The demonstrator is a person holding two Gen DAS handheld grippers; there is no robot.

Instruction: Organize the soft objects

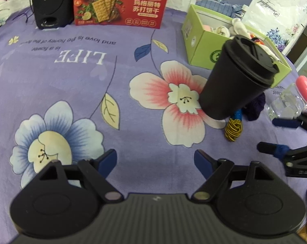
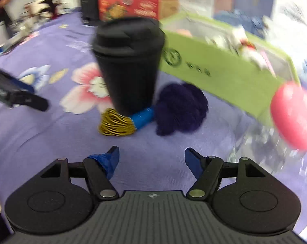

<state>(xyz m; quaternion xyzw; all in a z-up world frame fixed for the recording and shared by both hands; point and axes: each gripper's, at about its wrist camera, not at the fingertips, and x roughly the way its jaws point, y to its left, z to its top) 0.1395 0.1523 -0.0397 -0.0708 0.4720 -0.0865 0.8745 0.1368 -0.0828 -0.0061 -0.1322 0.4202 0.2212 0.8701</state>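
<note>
A dark purple fluffy tassel (image 2: pixel 181 107) with a blue wrap and a gold thread end (image 2: pixel 114 125) lies on the purple flowered cloth, against the foot of a black lidded cup (image 2: pixel 129 67). In the left wrist view the cup (image 1: pixel 234 81) hides most of the tassel (image 1: pixel 254 107). My right gripper (image 2: pixel 151 154) hovers just short of the tassel, open and empty; it also shows in the left wrist view (image 1: pixel 273 136). My left gripper (image 1: pixel 154 156) stands open over bare cloth, left of the cup. A green box (image 1: pixel 202 46) behind holds several soft toys and socks (image 1: pixel 224 30).
A clear bottle (image 2: pixel 261 148) with a pink cap (image 2: pixel 293 116) lies right of the tassel, close to the green box wall (image 2: pixel 224 75). A red cracker box (image 1: pixel 121 4) and a black speaker (image 1: pixel 49 2) stand at the table's far edge. One left gripper finger (image 2: pixel 31 100) reaches in at the left.
</note>
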